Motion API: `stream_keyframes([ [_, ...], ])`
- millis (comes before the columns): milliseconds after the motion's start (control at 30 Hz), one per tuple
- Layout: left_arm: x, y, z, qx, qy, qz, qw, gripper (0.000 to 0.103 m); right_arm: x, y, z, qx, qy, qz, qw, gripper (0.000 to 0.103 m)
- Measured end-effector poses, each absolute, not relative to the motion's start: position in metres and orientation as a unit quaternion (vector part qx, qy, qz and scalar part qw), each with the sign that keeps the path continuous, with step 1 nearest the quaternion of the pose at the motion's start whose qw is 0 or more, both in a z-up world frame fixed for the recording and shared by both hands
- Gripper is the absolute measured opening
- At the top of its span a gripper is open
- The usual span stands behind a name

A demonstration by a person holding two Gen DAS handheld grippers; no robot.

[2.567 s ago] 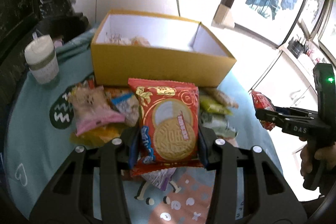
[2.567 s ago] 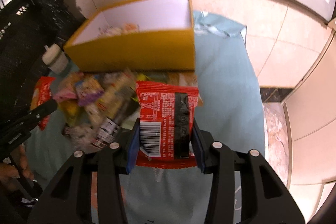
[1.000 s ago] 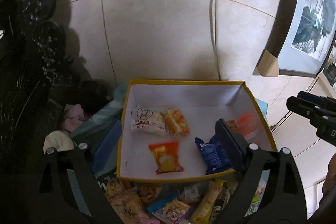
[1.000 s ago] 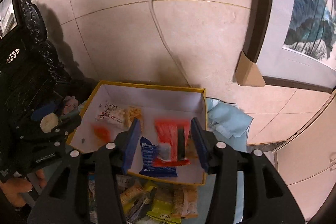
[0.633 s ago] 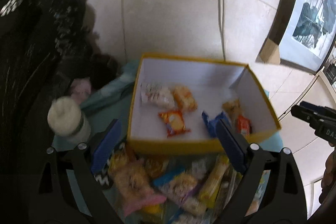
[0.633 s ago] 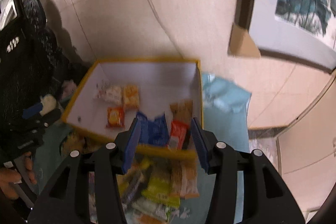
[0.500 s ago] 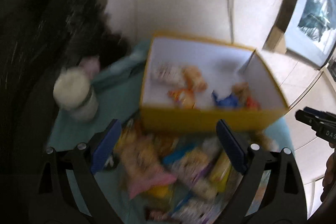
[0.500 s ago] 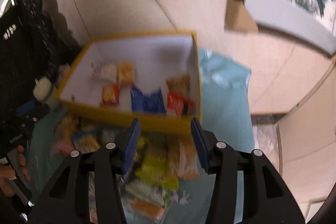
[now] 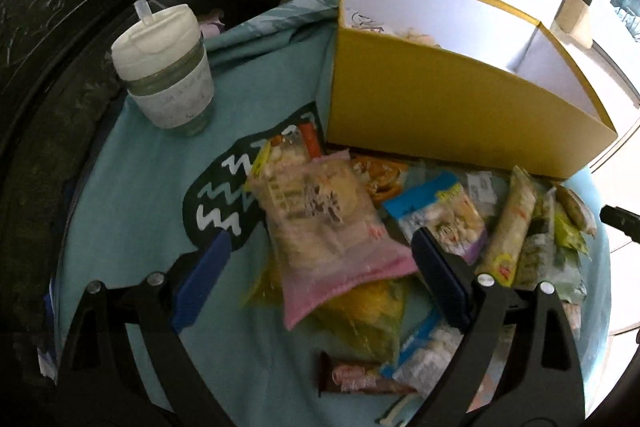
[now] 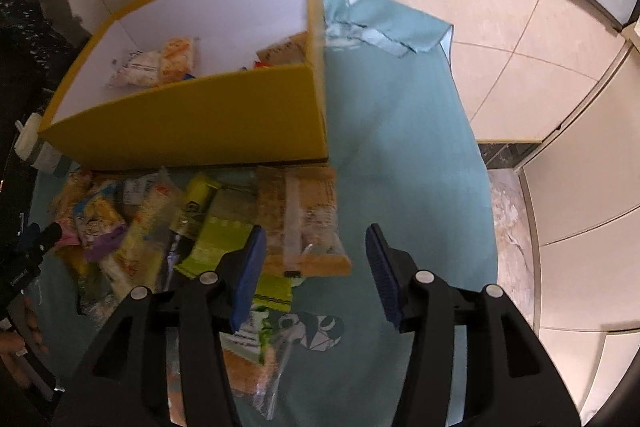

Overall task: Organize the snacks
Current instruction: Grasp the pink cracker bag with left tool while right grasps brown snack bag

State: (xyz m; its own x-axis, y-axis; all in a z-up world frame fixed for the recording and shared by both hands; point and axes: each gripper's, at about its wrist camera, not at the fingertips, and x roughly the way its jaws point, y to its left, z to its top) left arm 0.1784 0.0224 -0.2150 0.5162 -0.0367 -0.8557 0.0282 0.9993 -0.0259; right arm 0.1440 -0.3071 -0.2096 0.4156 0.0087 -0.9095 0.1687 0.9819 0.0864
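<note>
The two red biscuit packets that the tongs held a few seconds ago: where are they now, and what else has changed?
Both packets were let go into the yellow box. The left tongs and right tongs are now open and empty, and have come down over the snack pile; the right jaws have just been opening slightly. The box, the lidded cup and the teal cloth stayed in place.

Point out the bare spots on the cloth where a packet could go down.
Bare cloth lies right of the yellow box, and between the cup and the snack pile. In front of the box it is crowded.
</note>
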Motion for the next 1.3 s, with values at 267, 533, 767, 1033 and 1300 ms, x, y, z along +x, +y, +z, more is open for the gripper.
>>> stream_keyframes([
  [267,0.205,0.032,-0.235,-0.026,0.505,0.010,0.863,0.094,0.159,-0.310,-0.227,0.093,0.543,-0.051,0.833,0.053],
  [533,0.214,0.032,-0.253,-0.026,0.520,0.016,0.854,0.094,0.170,-0.303,-0.234,0.118,0.551,-0.024,0.826,0.058],
  [767,0.217,0.037,-0.266,-0.036,0.530,0.004,0.847,0.080,0.179,-0.294,-0.247,0.098,0.563,-0.032,0.820,0.048],
  [1033,0.205,0.045,-0.258,-0.052,0.512,-0.032,0.857,0.052,0.162,-0.292,-0.237,0.091,0.551,-0.011,0.829,0.035],
  [1300,0.176,0.045,-0.237,-0.064,0.487,-0.043,0.870,0.049,0.130,-0.291,-0.225,0.107,0.528,-0.003,0.843,0.035],
])
